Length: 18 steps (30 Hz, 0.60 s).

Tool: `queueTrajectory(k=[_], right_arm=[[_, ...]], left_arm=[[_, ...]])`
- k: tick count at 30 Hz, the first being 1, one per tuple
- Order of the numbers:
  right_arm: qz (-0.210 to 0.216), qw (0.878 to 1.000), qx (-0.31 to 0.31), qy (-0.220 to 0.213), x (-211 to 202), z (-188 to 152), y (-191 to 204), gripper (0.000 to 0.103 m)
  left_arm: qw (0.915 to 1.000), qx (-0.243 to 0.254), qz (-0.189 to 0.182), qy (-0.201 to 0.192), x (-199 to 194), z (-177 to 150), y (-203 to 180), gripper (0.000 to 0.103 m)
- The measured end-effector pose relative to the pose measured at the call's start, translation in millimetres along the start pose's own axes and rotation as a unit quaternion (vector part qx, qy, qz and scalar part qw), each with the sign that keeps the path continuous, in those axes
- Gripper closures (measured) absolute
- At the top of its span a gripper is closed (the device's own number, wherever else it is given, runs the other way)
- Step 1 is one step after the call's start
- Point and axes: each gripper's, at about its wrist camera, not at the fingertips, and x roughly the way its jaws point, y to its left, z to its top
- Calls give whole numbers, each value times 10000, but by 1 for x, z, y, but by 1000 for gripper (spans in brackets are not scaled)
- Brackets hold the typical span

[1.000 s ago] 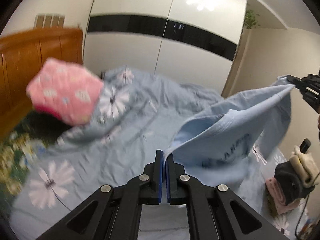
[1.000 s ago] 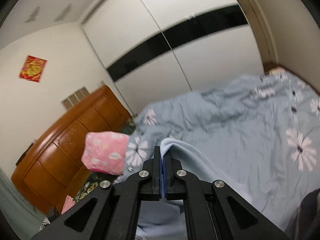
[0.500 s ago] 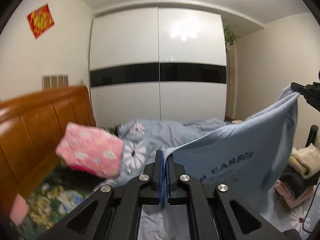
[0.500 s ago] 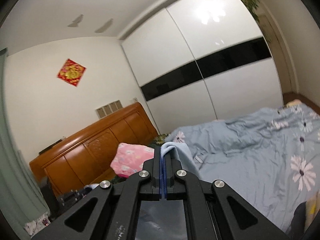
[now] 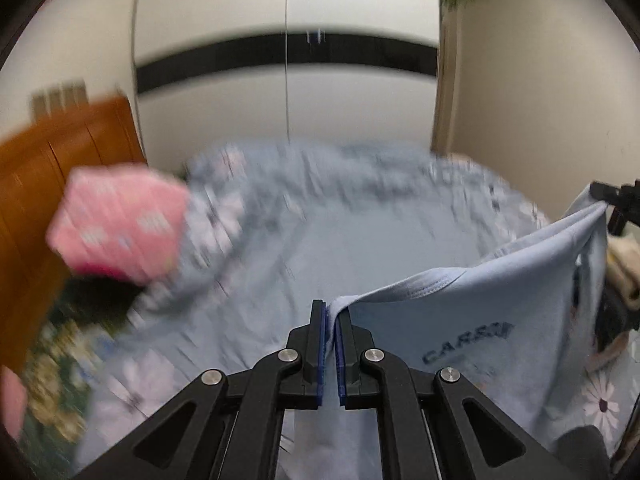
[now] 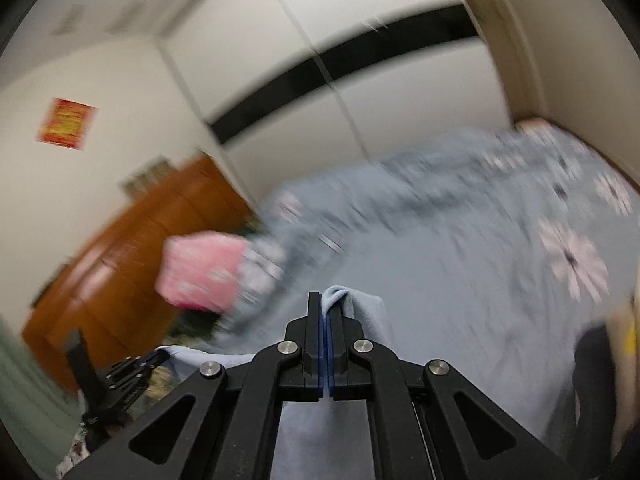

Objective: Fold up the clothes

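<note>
A light blue T-shirt (image 5: 500,304) with dark lettering hangs stretched in the air above the bed. My left gripper (image 5: 330,312) pinches one corner of it by the collar; its jaws are opening slightly, with the cloth still caught between the pads. At the right edge of the left wrist view my right gripper (image 5: 612,194) holds the other corner up. In the right wrist view my right gripper (image 6: 325,300) is shut on a fold of the T-shirt (image 6: 364,312), and my left gripper (image 6: 132,368) shows at the lower left.
The bed (image 5: 320,240) has a pale blue flowered cover. A pink pillow (image 5: 120,224) lies by the wooden headboard (image 5: 60,160). Folded clothes (image 5: 624,264) are stacked at the right edge. A white wardrobe (image 5: 288,100) stands behind the bed.
Both grippers rose with the shirt half a second ago and have now swung back down toward the bed. The shirt stays stretched between them.
</note>
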Motion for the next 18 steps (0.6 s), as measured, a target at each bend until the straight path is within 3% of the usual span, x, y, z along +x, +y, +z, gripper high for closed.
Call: queueTrajectory(k=[4,7,11,18], right_arm=[[-665,9946,430,671,58,-36,-58,102],[-1020,9859,691,1130,87,-69,-97,102],[-1399,9679,1057,1798,107,-126,-143,102],[-1847,9397,1355,2539,123,-189,-186,102]], left_arm=[[9948,-290,-227,947,76,-41,-12,97],[9888,-340,-327,1419,108,-75,-34,97],[9800,-399,-475,1888,133,-115,-46,97],[9624,-441,-525,2627,152,-171,-59,96]])
